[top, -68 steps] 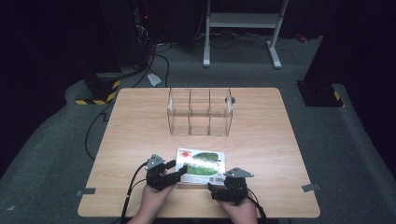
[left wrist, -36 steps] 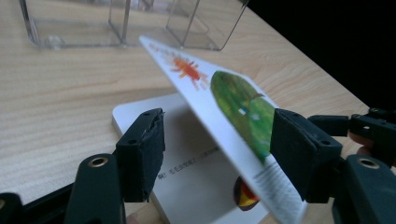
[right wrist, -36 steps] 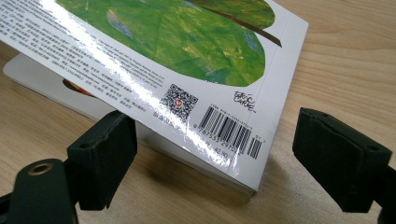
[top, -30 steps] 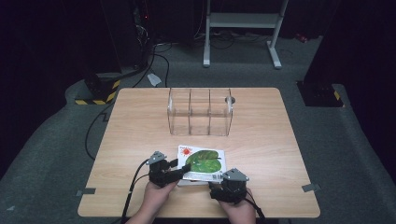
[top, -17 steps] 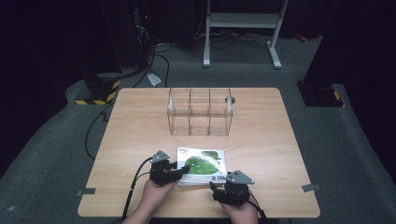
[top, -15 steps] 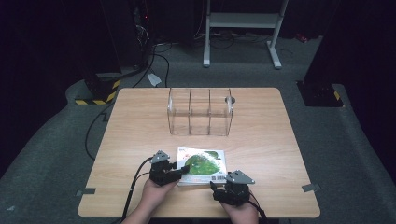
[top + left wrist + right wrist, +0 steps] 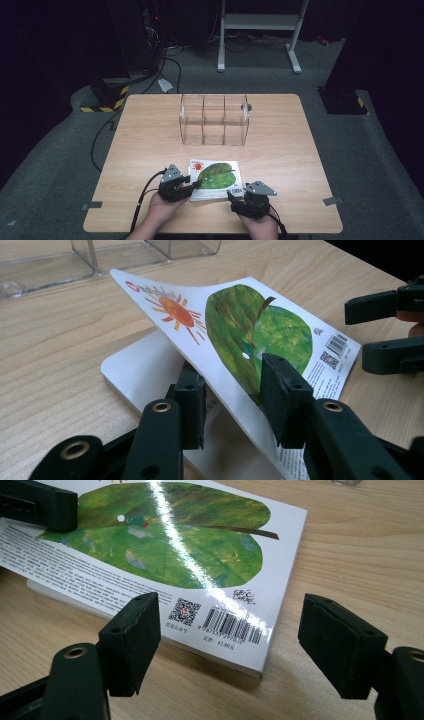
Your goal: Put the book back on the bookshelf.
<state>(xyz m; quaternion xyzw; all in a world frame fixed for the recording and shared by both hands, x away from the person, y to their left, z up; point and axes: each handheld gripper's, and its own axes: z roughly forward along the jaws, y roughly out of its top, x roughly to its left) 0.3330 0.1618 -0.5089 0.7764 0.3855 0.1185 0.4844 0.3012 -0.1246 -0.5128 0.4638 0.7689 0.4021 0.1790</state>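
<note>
The left tongs (image 7: 232,390) gripped the raised cover (image 7: 240,325) of a book (image 7: 215,179) lying near the table's (image 7: 150,130) front edge. The right tongs (image 7: 250,640) stood released just beside the book's barcode corner.

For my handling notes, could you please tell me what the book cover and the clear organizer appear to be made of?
The book cover looks like thin glossy coated card: it bends where the left gripper lifts it and shows a bright glare streak in the right gripper view. The organizer seems to be clear rigid plastic, perhaps acrylic, since the table shows through.
</note>
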